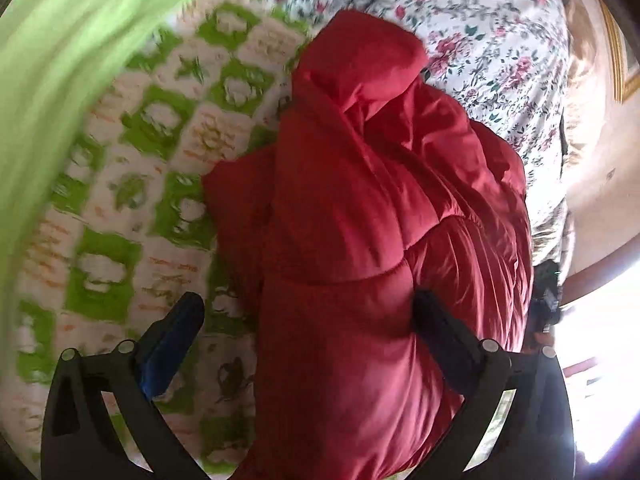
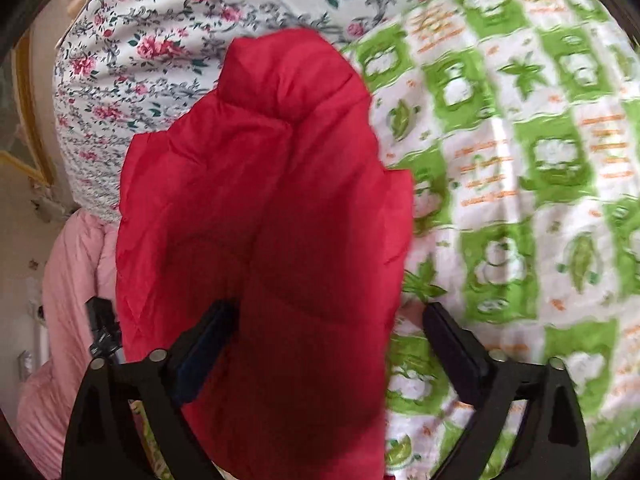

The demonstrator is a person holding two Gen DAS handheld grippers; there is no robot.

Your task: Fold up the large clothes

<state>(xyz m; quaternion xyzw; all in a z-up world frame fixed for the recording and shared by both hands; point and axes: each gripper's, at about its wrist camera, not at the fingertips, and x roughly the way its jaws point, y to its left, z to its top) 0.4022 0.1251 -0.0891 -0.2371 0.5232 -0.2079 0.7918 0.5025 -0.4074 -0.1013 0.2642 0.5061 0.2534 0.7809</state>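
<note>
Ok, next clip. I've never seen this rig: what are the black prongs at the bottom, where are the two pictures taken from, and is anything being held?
No robot here: a person carries a two-finger gripper in each hand, each with a fisheye camera looking along its fingers. The black prongs are those fingers. One picture is from the left gripper, the other from the right gripper.

Both look down on a bed with a green-and-white patterned cover and a floral sheet beyond it. On it lies a puffy red jacket, partly folded. A light green cloth and a pink quilt show at the edges.

Both grippers' jaws stand wide apart with jacket fabric between them; neither looks clamped on it.
</note>
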